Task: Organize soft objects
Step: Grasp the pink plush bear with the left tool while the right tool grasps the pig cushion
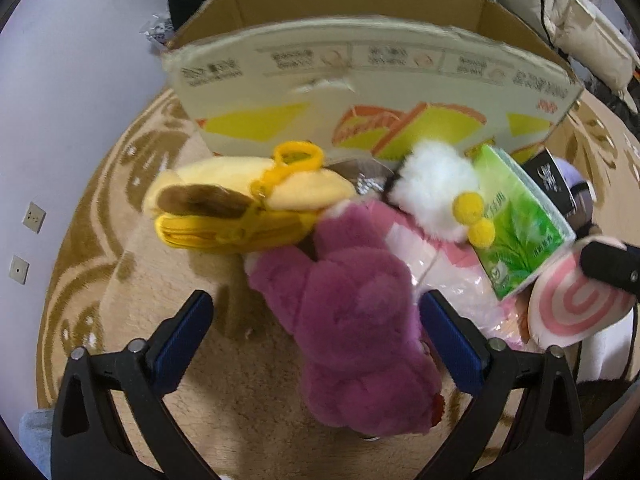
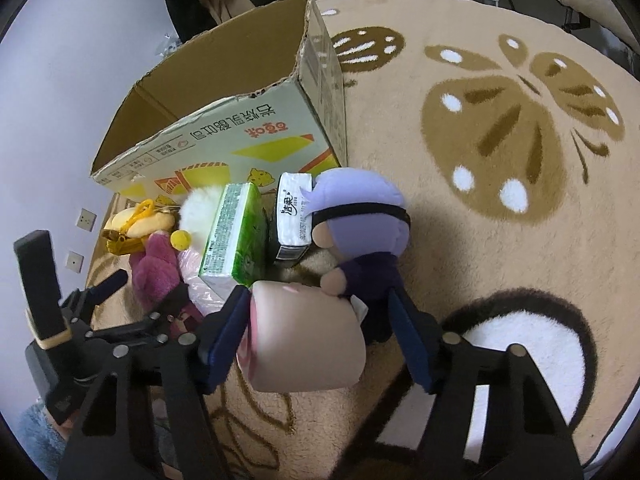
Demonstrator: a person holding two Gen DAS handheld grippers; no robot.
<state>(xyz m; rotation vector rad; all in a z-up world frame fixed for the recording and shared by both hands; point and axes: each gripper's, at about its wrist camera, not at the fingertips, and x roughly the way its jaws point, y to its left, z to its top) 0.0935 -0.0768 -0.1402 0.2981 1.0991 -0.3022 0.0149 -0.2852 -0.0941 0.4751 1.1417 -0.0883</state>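
left claw (image 1: 316, 332) apart, straddling purple plush (image 1: 352, 332) | right claw (image 2: 320, 336) apart around roll plush (image 2: 308, 340) | right view only: lilac doll (image 2: 360, 216)

The purple plush (image 1: 352, 328) hides much of the pink plastic bag (image 1: 452, 280).

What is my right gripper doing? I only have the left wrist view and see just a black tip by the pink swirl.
Observer: The right gripper is open, with its fingers on either side of the pink roll plush.
Operator: What lies beyond the roll?
Observer: A lilac-haired doll in dark clothes, lying on the rug.
Operator: Anything between it and the green tissue pack?
Observer: A black and white tissue pack stands beside the green tissue pack.
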